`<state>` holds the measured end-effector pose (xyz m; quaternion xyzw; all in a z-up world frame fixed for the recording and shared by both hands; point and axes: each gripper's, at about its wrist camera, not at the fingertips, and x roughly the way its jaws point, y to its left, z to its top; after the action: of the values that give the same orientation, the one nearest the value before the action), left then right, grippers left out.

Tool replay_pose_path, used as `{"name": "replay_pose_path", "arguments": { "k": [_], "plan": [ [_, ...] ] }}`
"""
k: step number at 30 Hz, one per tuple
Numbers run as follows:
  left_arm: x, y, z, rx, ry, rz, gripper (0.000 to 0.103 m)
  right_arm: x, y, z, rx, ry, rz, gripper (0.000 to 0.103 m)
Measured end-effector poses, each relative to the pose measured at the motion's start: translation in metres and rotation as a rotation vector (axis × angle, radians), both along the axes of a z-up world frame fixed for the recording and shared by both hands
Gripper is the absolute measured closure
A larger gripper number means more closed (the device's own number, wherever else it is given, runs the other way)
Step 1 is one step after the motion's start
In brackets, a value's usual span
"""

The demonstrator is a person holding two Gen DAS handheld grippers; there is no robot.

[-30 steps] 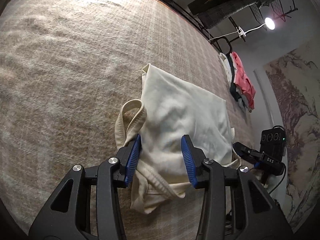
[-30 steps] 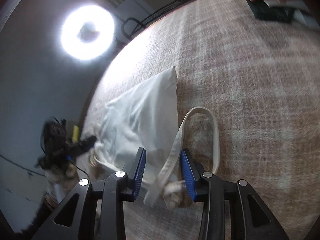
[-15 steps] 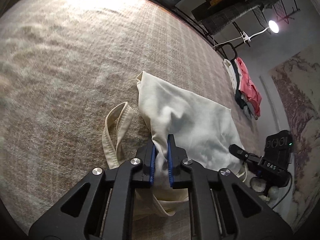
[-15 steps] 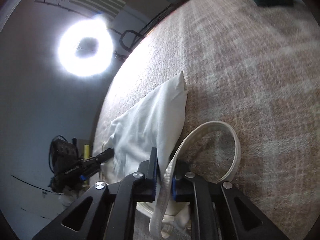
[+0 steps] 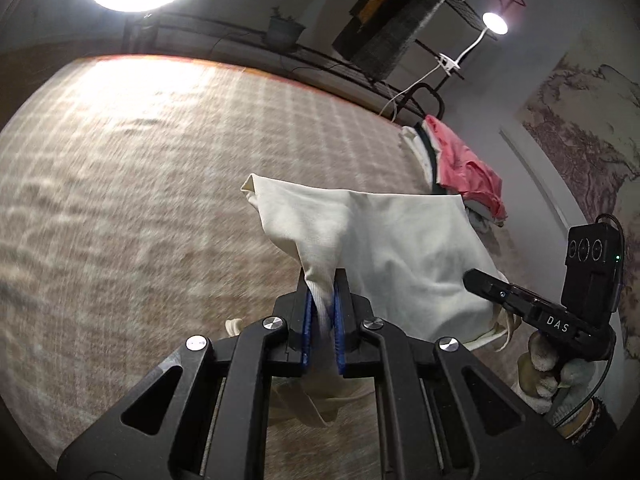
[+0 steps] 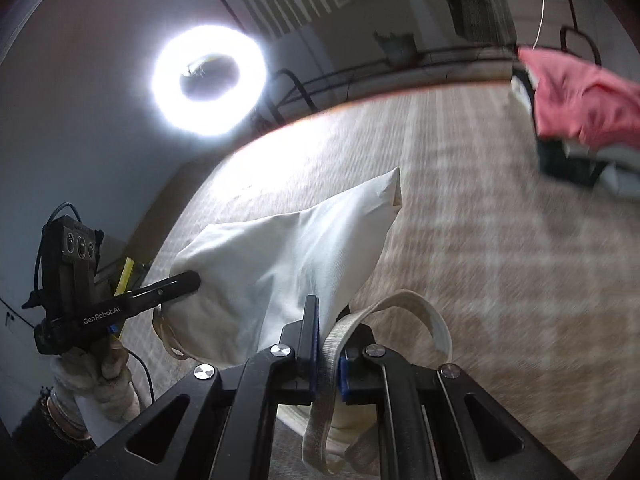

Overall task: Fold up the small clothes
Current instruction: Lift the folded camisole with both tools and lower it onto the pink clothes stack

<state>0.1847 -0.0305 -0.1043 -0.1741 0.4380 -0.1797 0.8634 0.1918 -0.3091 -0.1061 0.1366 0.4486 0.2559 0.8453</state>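
Observation:
A cream cloth tote bag (image 5: 392,240) hangs lifted above the beige checked table cover (image 5: 120,184). My left gripper (image 5: 323,300) is shut on the bag's near top edge. My right gripper (image 6: 327,336) is shut on the bag's top edge and its webbing strap (image 6: 416,308), which loops to the right. The bag also shows in the right wrist view (image 6: 288,252). Each gripper shows in the other's view: the right one (image 5: 480,282) at the bag's right side, the left one (image 6: 188,280) at its left side. The bag's far corners sag down.
A pile of clothes with a pink garment on top (image 5: 464,160) lies at the far right of the cover, also in the right wrist view (image 6: 580,100). A bright ring light (image 6: 208,80) stands beyond the far edge. A clip lamp (image 5: 494,24) glows at the back right.
Both grippers closed on the bag's top edge, then lifted it off the cover. The bag now hangs between them and the views tilt up toward the room.

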Motion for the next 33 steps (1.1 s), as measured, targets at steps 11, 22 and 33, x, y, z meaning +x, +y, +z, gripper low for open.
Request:
{"name": "replay_pose_path", "arguments": {
  "k": [11,22,33],
  "plan": [
    [0.065,-0.099,0.049,0.027,-0.089,-0.144,0.096,0.021,-0.087,0.047,-0.039,-0.115,-0.112,0.098],
    [0.144,-0.232,0.08,0.039,-0.189,-0.248,0.096,0.075,-0.199,0.071,-0.093,-0.189,-0.28,0.098],
    [0.222,-0.325,0.067,0.049,-0.238,-0.263,0.096,0.144,-0.291,0.071,-0.144,-0.235,-0.426,0.098]
  ]
}}
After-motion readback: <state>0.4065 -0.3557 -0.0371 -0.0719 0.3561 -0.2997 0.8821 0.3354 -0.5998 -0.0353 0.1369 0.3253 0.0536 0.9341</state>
